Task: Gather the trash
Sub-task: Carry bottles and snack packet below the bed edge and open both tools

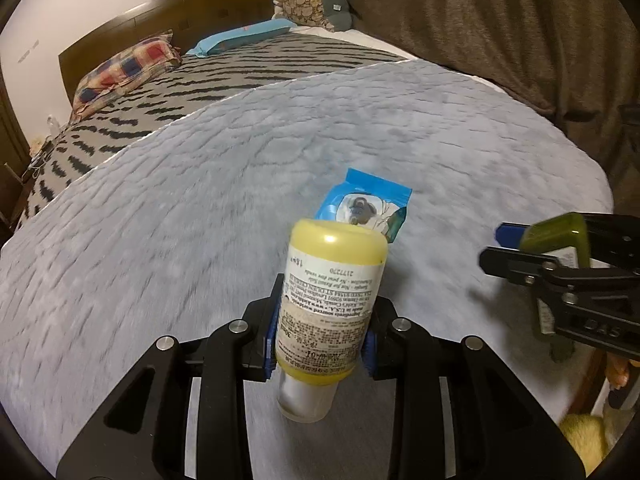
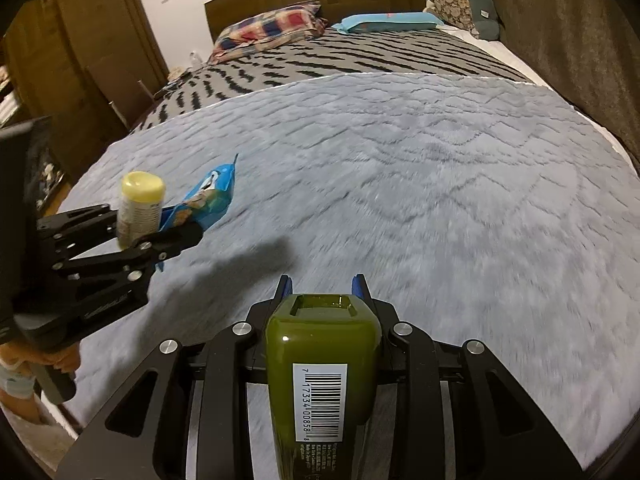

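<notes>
My left gripper (image 1: 322, 328) is shut on a small yellow bottle (image 1: 332, 284) with a white label, held above the grey fleece blanket (image 1: 200, 200). The same bottle (image 2: 140, 208) and the left gripper (image 2: 168, 236) show in the right wrist view at the left. My right gripper (image 2: 322, 284) is shut on a dark green bottle (image 2: 320, 360) with a barcode label; it also shows at the right of the left wrist view (image 1: 556, 240). A blue snack wrapper (image 1: 362, 208) lies on the blanket just beyond the yellow bottle, also seen in the right wrist view (image 2: 208, 200).
The blanket (image 2: 440, 180) covers the near half of a bed with a striped cover (image 1: 224, 76), pillows (image 1: 128, 68) and a headboard. Brown curtains (image 1: 500, 20) hang at the right. A wooden wardrobe (image 2: 80, 48) stands left of the bed.
</notes>
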### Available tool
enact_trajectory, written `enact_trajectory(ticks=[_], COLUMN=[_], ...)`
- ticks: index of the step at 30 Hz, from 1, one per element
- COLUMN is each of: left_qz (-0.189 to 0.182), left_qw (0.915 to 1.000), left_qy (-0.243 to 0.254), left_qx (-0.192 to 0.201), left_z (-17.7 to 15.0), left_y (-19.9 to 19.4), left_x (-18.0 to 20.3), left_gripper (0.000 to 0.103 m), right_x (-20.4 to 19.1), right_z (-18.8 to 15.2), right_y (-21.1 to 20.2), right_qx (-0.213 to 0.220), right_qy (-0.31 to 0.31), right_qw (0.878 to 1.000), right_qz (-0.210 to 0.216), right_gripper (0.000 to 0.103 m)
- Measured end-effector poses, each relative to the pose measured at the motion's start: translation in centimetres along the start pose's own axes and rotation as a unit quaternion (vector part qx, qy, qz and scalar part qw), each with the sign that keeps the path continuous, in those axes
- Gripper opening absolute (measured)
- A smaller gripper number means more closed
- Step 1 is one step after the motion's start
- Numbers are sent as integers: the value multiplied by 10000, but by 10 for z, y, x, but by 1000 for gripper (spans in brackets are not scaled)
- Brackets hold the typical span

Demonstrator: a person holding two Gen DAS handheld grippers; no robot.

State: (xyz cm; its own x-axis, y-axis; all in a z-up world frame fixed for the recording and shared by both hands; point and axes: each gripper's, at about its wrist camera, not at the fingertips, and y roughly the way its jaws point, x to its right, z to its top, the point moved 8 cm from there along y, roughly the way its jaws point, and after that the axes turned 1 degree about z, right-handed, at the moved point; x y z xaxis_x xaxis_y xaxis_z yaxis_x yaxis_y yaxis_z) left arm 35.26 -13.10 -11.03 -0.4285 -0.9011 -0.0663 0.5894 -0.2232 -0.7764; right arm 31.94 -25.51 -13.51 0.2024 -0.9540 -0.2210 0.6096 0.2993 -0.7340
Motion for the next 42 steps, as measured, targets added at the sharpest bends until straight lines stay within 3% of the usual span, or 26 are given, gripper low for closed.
enact_trajectory(ticks=[10, 19, 28, 36, 42], left_qz=[-120, -260, -395, -379, -524], left_qw=[9995, 9988, 9971, 9923, 9830], left_qy=[-195, -380, -622, -777, -990], left_qx=[214, 169, -169, -887, -1454], left_z=[-87, -176, -262, -339, -381], left_y=[-107, -149, -142, -95, -52], left_x=[28, 56, 83, 102, 113], left_gripper=[30, 30, 30, 30, 30], right_x=[-49, -76, -86, -79, -71], right_z=[-70, -148, -227, -284, -317], right_y=[-63, -92, -86, -47, -8], right_qx=[110, 99, -86, -564, -1021], right_qy=[-57, 68, 252, 310, 378], right_qw=[9998, 9994, 9987, 9976, 9939], right_qz=[135, 323, 441, 251, 153], right_gripper=[32, 32, 32, 32, 32])
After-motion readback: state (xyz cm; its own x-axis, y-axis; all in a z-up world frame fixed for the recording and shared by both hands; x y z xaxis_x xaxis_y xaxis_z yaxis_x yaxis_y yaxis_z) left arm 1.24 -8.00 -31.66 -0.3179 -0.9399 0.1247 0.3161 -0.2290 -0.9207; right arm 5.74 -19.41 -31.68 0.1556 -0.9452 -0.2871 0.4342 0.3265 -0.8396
